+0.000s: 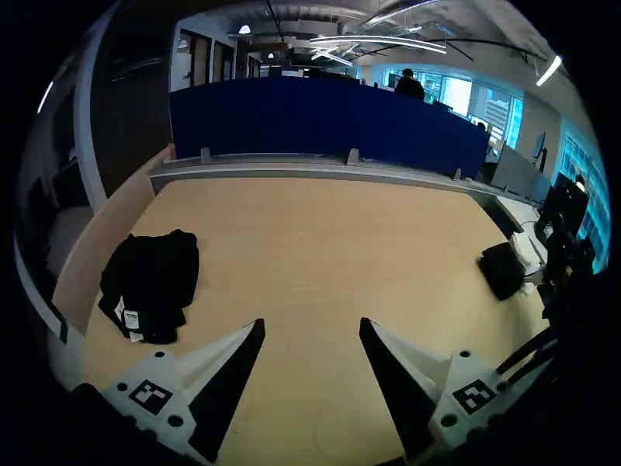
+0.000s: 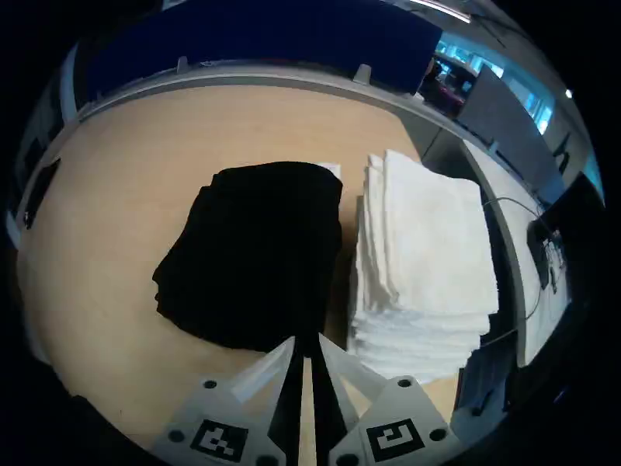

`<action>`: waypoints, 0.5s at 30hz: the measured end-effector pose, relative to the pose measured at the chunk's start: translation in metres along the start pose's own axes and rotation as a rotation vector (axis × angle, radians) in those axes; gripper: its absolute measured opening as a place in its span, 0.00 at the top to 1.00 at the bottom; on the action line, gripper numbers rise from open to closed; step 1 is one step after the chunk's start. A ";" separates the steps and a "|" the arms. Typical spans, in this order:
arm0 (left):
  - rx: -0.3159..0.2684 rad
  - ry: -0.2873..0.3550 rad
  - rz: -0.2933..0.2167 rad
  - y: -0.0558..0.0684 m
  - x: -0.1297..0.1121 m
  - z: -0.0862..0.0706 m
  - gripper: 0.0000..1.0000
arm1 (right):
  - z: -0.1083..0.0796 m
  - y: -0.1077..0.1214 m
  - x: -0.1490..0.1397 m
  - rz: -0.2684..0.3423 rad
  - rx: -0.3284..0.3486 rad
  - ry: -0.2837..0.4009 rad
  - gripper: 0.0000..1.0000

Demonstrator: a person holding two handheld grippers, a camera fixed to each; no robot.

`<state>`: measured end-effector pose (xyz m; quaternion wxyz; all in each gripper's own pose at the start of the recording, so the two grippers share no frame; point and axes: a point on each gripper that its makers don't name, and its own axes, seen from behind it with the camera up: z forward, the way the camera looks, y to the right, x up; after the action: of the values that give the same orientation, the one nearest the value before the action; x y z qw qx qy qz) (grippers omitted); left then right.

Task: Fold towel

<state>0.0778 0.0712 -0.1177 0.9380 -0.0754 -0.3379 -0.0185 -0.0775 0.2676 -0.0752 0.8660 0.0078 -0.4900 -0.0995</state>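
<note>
- The right gripper (image 2: pixel 308 346) has its 2 fingers drawn almost together with a thin slit between them. Its tips sit at the near edge of the black towel (image 2: pixel 256 256); I cannot tell whether any cloth is pinched.
- That towel lies loosely folded on the table (image 2: pixel 101 233), straight ahead of the fingers, probably the piece being worked.
- Just beside it stands a neat stack of white towels (image 2: pixel 427 248), likely the finished pile.
- The left gripper (image 1: pixel 312 330) is spread wide over the wood, holding nothing. A crumpled black cloth (image 1: pixel 151 283) lies apart, off to its left.
</note>
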 end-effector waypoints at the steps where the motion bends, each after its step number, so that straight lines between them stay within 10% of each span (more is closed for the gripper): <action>1: -0.001 0.000 0.001 0.000 0.000 0.000 0.10 | -0.002 0.000 0.001 -0.003 -0.002 0.006 0.92; 12: -0.010 0.006 0.004 0.001 0.005 -0.002 0.10 | -0.017 0.004 -0.002 -0.030 -0.014 0.027 0.72; 15: -0.012 0.007 0.005 0.002 0.005 -0.003 0.10 | -0.020 0.003 -0.001 -0.027 -0.015 0.041 0.50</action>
<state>0.0837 0.0724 -0.1169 0.9386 -0.0821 -0.3345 -0.0185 -0.0601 0.2685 -0.0862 0.8745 0.0100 -0.4711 -0.1149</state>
